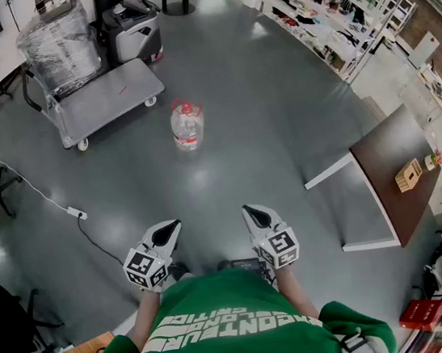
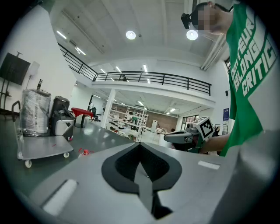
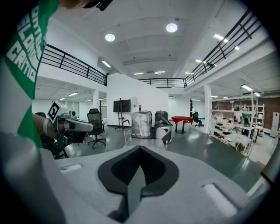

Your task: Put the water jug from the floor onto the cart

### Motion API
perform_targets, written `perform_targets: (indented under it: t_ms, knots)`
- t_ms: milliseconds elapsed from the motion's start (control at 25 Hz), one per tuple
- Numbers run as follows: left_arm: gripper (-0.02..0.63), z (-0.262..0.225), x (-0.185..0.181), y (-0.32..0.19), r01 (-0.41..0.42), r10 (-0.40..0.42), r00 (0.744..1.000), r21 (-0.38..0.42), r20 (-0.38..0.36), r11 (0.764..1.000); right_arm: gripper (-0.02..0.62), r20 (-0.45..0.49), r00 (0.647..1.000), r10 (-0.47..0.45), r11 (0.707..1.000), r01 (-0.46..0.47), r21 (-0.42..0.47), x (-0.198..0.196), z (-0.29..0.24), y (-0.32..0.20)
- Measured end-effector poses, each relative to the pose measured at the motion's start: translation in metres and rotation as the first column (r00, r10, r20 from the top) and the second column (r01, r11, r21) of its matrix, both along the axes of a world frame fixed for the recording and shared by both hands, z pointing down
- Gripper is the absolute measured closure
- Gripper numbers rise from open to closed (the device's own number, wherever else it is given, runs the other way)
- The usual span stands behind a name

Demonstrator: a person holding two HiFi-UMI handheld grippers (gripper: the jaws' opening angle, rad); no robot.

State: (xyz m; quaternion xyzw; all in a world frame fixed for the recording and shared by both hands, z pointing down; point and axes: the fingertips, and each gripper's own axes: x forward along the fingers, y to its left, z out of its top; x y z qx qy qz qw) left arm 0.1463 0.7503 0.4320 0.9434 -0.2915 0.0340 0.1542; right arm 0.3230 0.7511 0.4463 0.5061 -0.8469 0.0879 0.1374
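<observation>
Jug (image 1: 187, 126) stands upright on the floor (image 1: 275, 99), near the cart (image 1: 108, 98) and clear of its deck. Task status: not started; nothing is lifted. Remaining steps, as judged: approach, grip, lift, set the jug on the bare deck beside the wrapped load (image 1: 58, 35).

Left gripper (image 1: 168, 231) and right gripper (image 1: 255, 214) are level with each other, well apart from the cart. Both have jaws pressed together, holding nothing.

Count: 1 jug, 1 cart, 2 grippers.

Grey floor (image 1: 279, 123) carries a water jug (image 1: 187, 126) near a wheeled cart (image 1: 112, 97).
</observation>
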Motion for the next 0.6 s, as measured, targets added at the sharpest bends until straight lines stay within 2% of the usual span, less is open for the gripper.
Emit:
perform_targets:
  t_ms: [600]
  knots:
    - [0.592,0.004,-0.006,0.03,0.018,-0.019,1.0,-0.032,-0.012,0.999,0.603,0.014,0.999,-0.031,0.999,0.031,-0.014,-0.021,-0.003,0.01]
